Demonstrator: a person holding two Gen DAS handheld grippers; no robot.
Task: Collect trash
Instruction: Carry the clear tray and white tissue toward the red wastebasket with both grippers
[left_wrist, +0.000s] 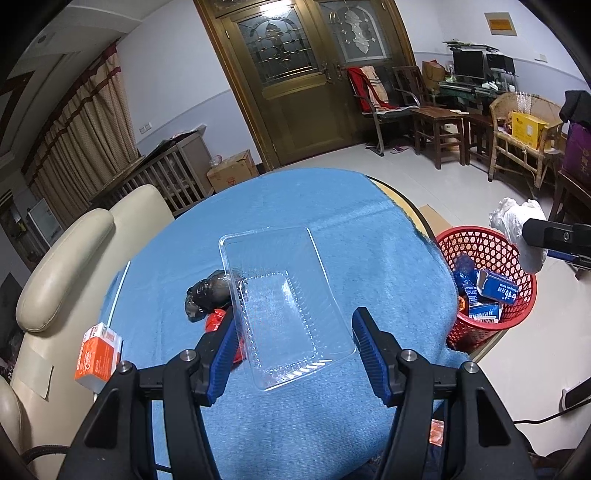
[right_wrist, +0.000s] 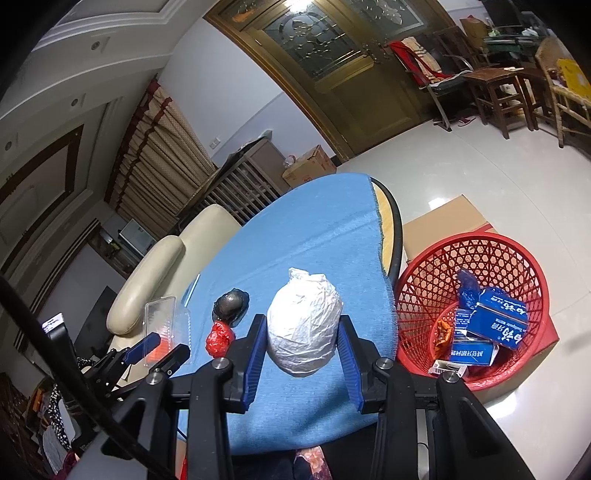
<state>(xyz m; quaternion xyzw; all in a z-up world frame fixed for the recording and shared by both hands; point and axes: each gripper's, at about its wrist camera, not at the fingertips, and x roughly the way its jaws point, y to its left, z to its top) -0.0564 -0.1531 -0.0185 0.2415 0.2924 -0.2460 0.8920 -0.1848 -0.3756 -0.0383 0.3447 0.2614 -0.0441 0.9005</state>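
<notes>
While the room behind is a tiled-floor living space with a big glass-paned wooden door (left_wrist: 295, 74), striped curtains (left_wrist: 85, 140) and a cream leather sofa (left_wrist: 66, 266), the main thing up front is a round tabletop (right_wrist: 391, 218) draped in fuzzy blue cloth (left_wrist: 332, 221). Beside it on the floor sits a red plastic lattice basket (right_wrist: 480, 258) with blue cartons (right_wrist: 498, 321) inside.

Right tool (right_wrist: 303, 354) is clamped on a crinkly white bag wad (right_wrist: 304, 321), roundish, held over the cloth near the basket edge. Left tool (left_wrist: 291, 350) has its jaws part open on either side of a clear, thin rectangular tray (left_wrist: 280, 295); the pads look like they're gripping its sides, tray lifted and tilted. On the cloth lie a shiny dark wad (left_wrist: 210, 291) and a small red crumpled wrapper (right_wrist: 219, 338). An orange box (left_wrist: 98, 356) sits at the left.
</notes>
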